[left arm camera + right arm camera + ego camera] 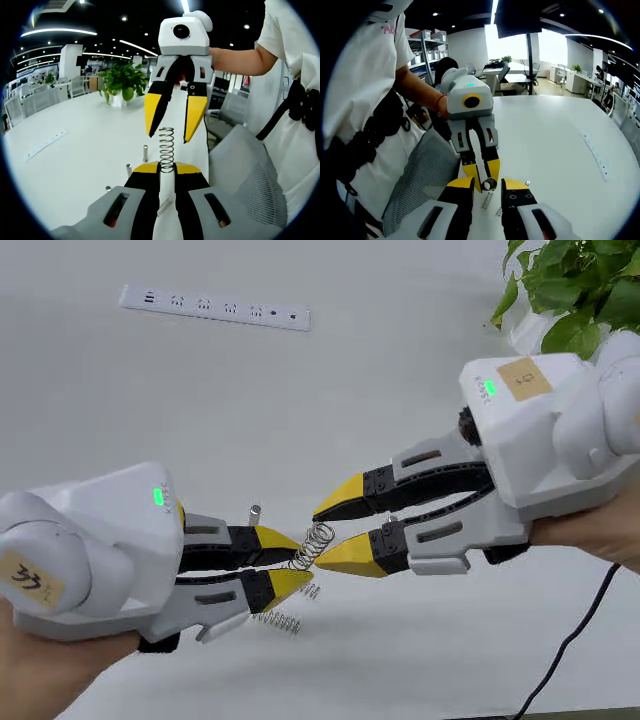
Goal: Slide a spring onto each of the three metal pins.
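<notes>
My left gripper [298, 562] comes in from the lower left and is shut on one end of a steel spring [313, 545]. The spring [166, 149] sticks out forward past its yellow tips. My right gripper [322, 536] faces it from the right and is open, with one yellow finger [152, 112] on each side of the spring's free end, apart from it. Seen end-on, the spring [490, 184] lies between my right gripper's own tips. One metal pin [255, 515] stands upright behind the left jaws. Three pins [145, 152] show in a row on the table.
Two loose springs [277, 621] lie on the white table [300, 410] under the grippers. A white power strip [215, 307] lies at the far left, a potted plant [575, 290] at the far right. A black cable [580, 630] trails at the right front.
</notes>
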Demonstrator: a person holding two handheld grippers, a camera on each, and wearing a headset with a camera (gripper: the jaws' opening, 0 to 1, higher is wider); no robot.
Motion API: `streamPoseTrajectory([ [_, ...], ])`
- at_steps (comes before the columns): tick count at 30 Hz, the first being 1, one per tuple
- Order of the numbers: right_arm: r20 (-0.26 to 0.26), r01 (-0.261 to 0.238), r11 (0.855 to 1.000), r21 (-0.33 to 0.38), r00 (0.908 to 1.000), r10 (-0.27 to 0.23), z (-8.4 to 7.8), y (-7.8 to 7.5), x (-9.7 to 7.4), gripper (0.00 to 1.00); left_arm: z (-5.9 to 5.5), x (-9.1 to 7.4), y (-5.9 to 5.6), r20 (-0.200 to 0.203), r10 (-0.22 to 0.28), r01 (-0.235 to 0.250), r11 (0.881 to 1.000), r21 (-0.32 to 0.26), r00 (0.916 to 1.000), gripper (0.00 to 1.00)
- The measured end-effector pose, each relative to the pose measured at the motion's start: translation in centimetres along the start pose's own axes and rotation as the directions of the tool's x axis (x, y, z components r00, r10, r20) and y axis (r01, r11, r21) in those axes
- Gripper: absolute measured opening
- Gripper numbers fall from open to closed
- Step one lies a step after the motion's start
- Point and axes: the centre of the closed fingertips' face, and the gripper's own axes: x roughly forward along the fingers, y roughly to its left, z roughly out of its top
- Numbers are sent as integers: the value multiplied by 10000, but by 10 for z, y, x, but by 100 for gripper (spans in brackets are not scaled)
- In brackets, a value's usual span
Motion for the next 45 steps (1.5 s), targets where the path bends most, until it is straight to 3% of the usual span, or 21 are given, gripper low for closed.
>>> streamPoseTrajectory([
  [5,-1321,-848,9911,-1030,9887,709,-3,3,5,17,1,2,1,68,9,-9,10000,12,10000,7],
  [9,-2312,-1442,9756,-1658,9674,1037,-10,0,5,16,2,2,2,154,37,-37,10000,7,9999,7],
  [20,-3395,-2366,9461,-2212,9281,1528,-14,-2,12,12,3,1,4,320,57,-57,10000,-16,9995,7],
  [26,-3646,-2569,9400,-2244,9167,1635,-15,-3,12,9,4,0,5,426,63,-62,10000,-31,9991,7],
  [32,-3785,-2626,9377,-2277,9111,1633,-16,-3,13,8,3,1,5,465,21,-20,10000,-20,9989,7],
  [45,-3833,-2610,9400,-2199,9092,1627,-16,-3,15,7,2,1,6,564,13,-10,10000,-58,9984,7],
])
